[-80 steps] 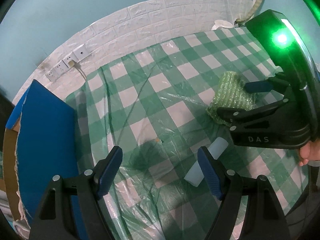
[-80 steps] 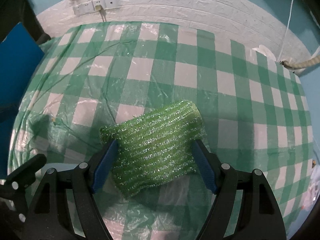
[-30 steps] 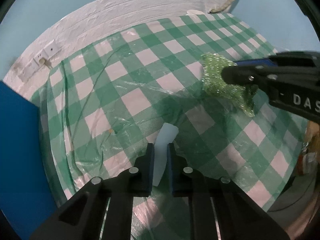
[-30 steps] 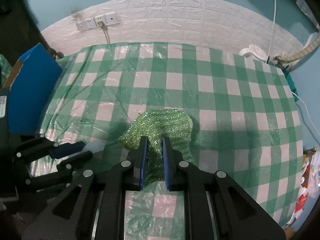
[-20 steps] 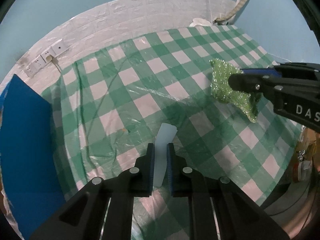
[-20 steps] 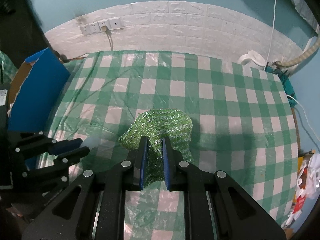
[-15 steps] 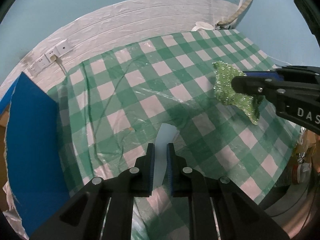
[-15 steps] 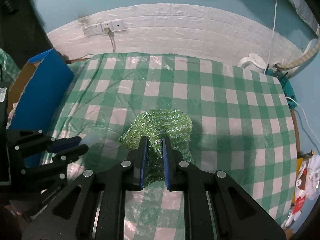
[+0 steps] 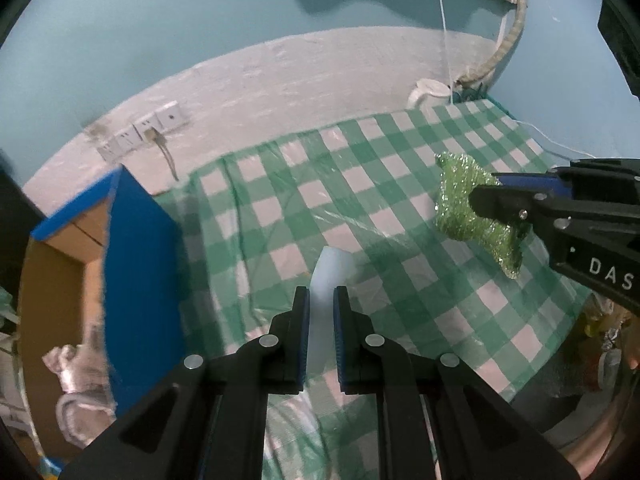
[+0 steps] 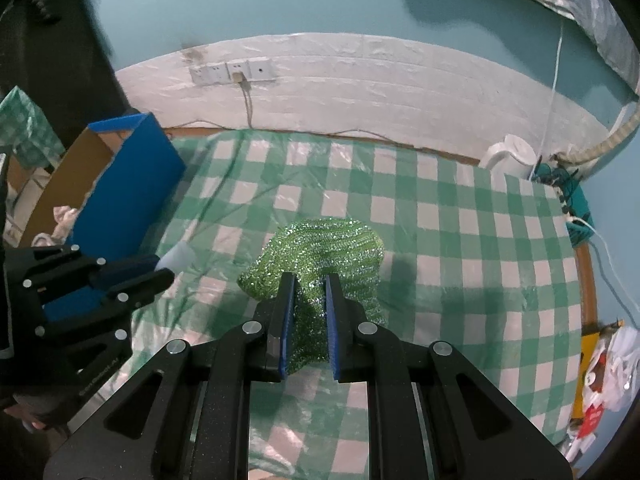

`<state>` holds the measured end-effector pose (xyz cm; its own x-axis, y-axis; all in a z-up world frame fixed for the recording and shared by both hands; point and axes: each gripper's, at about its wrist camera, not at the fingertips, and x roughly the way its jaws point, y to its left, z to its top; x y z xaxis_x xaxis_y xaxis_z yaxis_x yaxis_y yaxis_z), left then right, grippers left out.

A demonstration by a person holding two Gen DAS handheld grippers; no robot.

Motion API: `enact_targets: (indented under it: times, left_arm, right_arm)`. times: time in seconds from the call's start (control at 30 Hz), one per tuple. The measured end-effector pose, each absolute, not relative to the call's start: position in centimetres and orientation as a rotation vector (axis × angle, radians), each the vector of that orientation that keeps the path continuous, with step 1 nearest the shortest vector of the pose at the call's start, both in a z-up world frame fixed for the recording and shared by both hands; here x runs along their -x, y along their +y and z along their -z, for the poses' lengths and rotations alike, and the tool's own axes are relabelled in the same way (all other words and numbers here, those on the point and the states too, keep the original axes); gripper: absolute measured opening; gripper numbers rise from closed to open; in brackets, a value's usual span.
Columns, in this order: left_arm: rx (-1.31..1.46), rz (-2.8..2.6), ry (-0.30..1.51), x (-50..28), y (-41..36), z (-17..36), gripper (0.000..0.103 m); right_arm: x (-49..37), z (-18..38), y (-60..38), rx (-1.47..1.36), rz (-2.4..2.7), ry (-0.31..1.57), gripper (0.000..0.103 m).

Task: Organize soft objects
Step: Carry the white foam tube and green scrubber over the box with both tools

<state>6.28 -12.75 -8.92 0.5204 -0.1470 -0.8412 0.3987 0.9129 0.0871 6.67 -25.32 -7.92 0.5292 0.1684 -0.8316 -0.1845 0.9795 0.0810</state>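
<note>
a home room: checked tablecloth (image 10: 460,240), wall sockets (image 10: 234,70), white kettle (image 10: 510,156) against teal wall.

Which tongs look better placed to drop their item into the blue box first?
Left, probably: the left tongs grip the white foam piece right beside the blue box, while the right tongs, holding the green scrubber, are farther away.

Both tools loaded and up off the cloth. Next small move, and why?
Probably carry the left tool left toward the open blue box. It is shut on the white foam, lifted clear of the table, and the box sits just to its left. The right tool can follow with the green scrubber.
</note>
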Motion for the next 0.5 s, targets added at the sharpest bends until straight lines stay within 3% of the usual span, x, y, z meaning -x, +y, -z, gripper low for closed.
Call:
enact_targets:
  times: [0.5]
  left_arm:
    - [-0.276, 0.211, 0.905, -4.0, -8.1, 4.9, 0.011]
  right_arm:
    - [-5.8, 4.4, -20.7, 0.062, -0.29, 0.934, 0.013]
